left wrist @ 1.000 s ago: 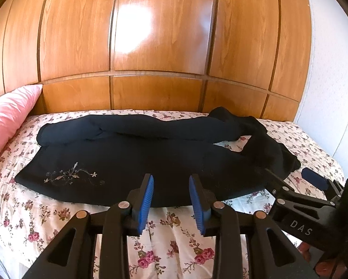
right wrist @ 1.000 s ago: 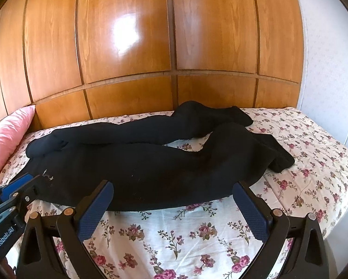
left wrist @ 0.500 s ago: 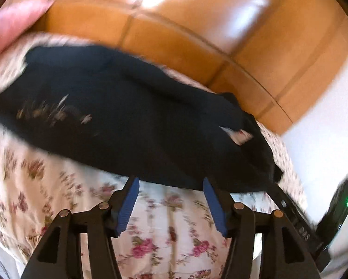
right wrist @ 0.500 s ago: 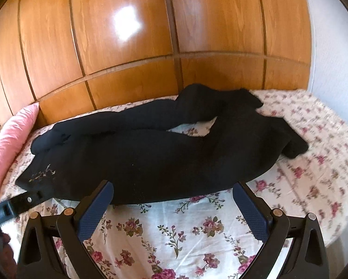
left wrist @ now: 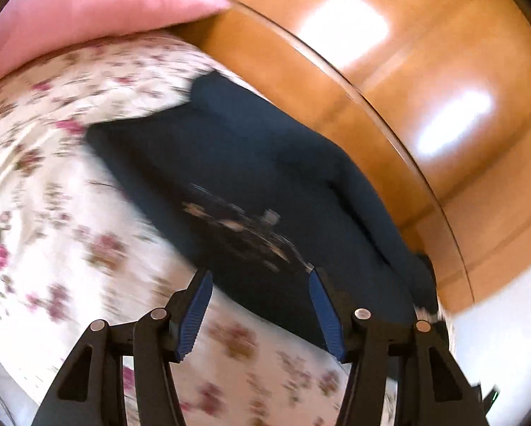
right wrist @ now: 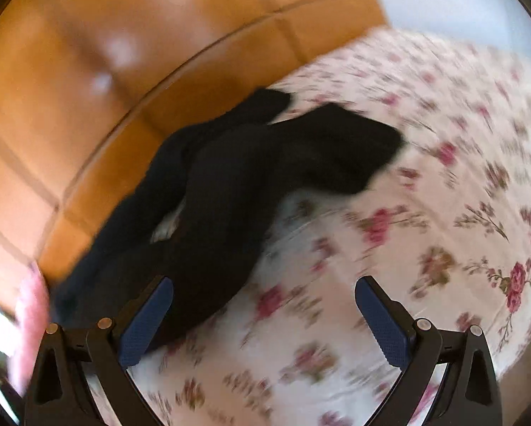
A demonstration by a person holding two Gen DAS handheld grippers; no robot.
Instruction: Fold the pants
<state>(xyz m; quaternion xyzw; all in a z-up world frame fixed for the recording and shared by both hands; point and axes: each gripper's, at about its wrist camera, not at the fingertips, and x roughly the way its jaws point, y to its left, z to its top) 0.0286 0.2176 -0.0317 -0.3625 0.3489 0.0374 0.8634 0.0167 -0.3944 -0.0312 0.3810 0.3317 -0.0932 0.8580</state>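
Both views have swung sharply since a second ago, when each looked level across the bed (right wrist: pixel 425 184) at the whole garment; now they are tilted and motion-blurred, and each has closed in on one end of the black pants (left wrist: pixel 251 177). The left tool (left wrist: pixel 260 285), narrowly parted a second ago, has widened to a moderate gap and holds nothing. The right tool (right wrist: pixel 263 294) is spread wide as before, also empty. This reads as the two hands splitting apart to reach opposite ends, so the fold itself has not begun. Taking the pants as the landmark: they lie flat on the floral bed sheet, along the wooden headboard panel (left wrist: pixel 425 113), with the pink pillow (left wrist: pixel 88 10) beyond the end the left tool faces. That end carries a pale embroidered motif (left wrist: pixel 244 223), and the left tool's tips sit just at the near edge of the cloth below the motif, with its right finger over the dark fabric. In the right view the two leg ends (right wrist: pixel 336 142) stretch away ahead, and the right tool's left finger overlaps the near edge of the cloth while its right finger hangs over bare sheet.
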